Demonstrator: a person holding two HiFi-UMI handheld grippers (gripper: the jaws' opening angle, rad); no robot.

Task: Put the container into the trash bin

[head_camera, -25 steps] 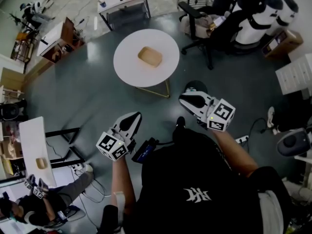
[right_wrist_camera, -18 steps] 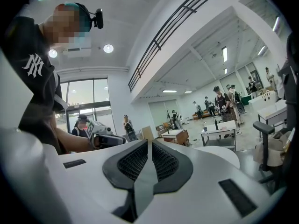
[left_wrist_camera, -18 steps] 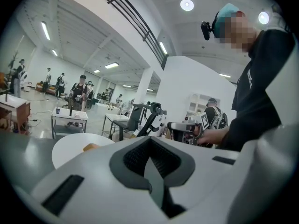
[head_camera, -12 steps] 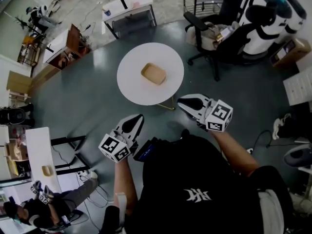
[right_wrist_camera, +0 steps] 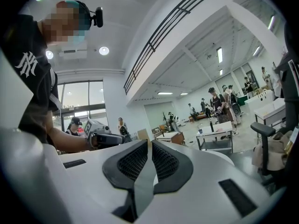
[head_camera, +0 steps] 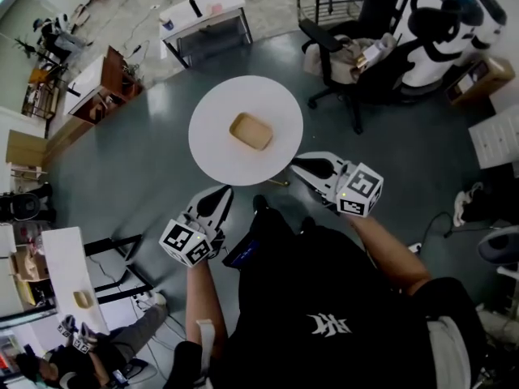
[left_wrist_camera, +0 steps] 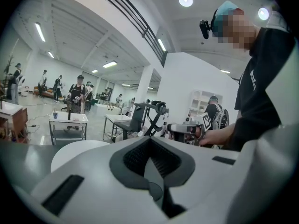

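Note:
A shallow tan container lies in the middle of a round white table. My left gripper points at the table's near edge from just short of it, jaws shut and empty. My right gripper hovers at the table's near right rim, its jaws also together with nothing between them. In the left gripper view the pads meet, and the round table lies ahead. The right gripper view shows its pads touching at the tips. I can make out no trash bin.
A black office chair stands beyond the table on the right, a white desk behind it, a wooden cabinet at the left. A person sits at the lower left by a white bench. White shelving stands at the right.
Both grippers have advanced level towards the round table, which now lies much closer to their tips. The jaws have stayed as they were.

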